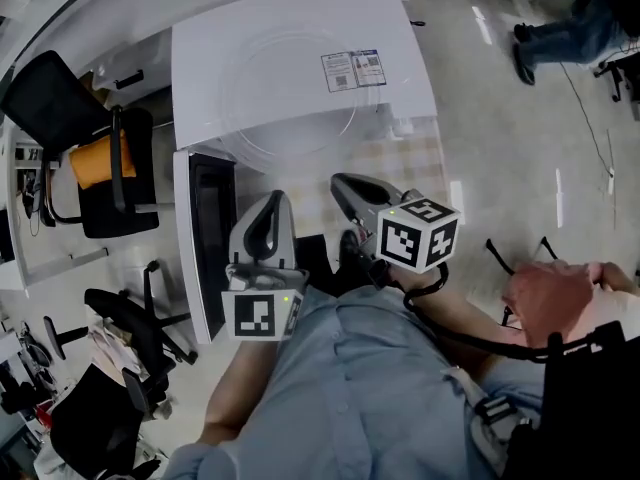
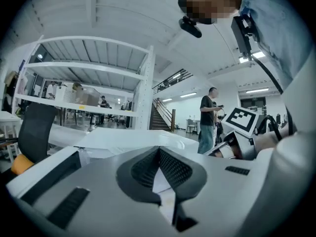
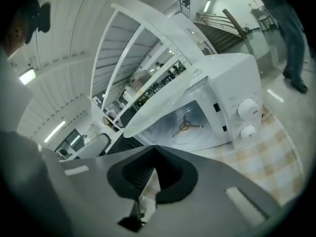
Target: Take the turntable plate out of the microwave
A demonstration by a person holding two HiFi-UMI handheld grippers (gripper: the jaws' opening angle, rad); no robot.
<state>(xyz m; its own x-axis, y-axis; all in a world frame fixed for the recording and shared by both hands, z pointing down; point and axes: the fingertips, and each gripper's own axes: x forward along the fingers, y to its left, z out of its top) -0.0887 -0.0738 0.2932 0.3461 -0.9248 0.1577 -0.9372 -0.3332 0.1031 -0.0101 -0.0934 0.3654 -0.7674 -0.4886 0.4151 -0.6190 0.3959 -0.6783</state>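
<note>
1. The glass plate (image 1: 290,93) lies on top of the microwave (image 1: 408,93), whose door (image 1: 205,238) stands open.
2. Left gripper (image 2: 159,151): fingers closed, empty.
3. Right gripper (image 3: 154,151): fingers closed, empty.

Clear glass turntable plate (image 1: 285,88) lies flat atop white microwave (image 1: 400,28), 12 o'clock in head view; microwave door (image 1: 205,248) swung open twd 7 o'clock.

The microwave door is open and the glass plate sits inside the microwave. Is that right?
No. The door is open, but the glass plate lies on top of the microwave, not inside. The head view shows it; the right gripper view shows only the roller ring inside.
</note>
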